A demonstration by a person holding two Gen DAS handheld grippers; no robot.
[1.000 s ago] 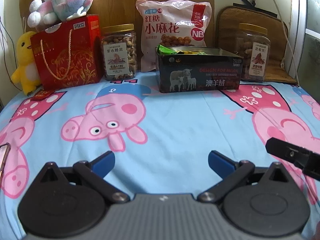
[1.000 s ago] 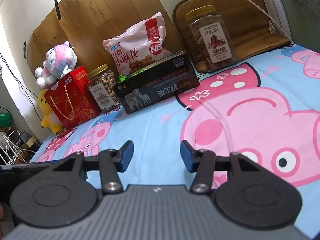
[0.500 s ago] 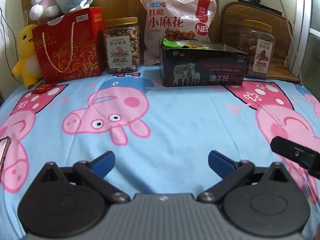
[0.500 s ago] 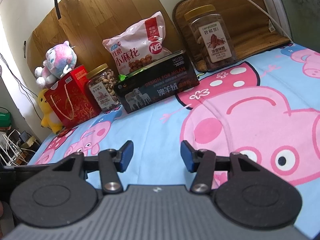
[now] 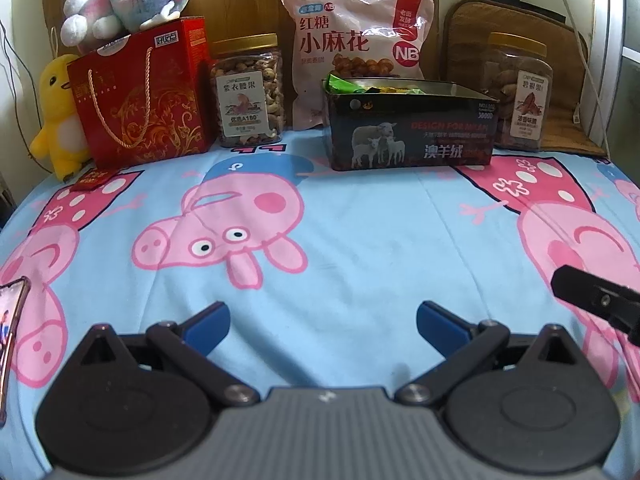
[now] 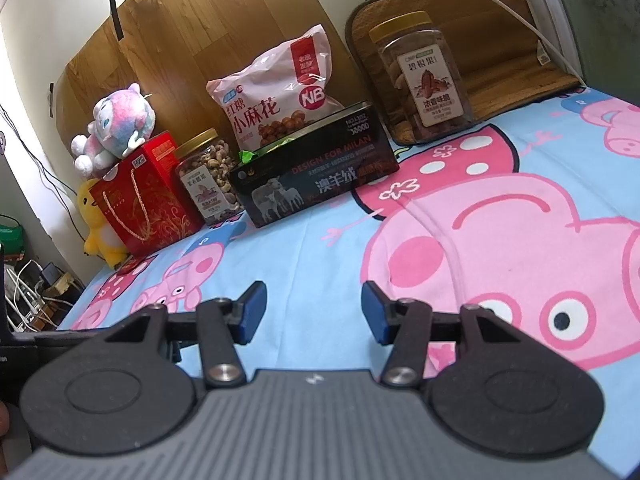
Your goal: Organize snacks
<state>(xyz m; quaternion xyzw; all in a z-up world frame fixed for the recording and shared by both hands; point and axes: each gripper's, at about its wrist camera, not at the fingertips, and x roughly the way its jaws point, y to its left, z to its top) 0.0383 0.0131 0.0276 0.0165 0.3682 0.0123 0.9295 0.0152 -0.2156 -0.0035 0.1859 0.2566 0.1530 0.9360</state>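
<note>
A pink twisted-dough snack bag (image 5: pixel 357 46) stands upright behind an open black tin box (image 5: pixel 412 132) holding wrapped snacks. Two gold-lidded clear nut jars (image 5: pixel 248 92) (image 5: pixel 518 94) flank them.

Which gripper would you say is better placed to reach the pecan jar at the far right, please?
Probably the right gripper: open, empty, and the pecan jar stands on its side. The left gripper, also open, faces the black tin.
</note>
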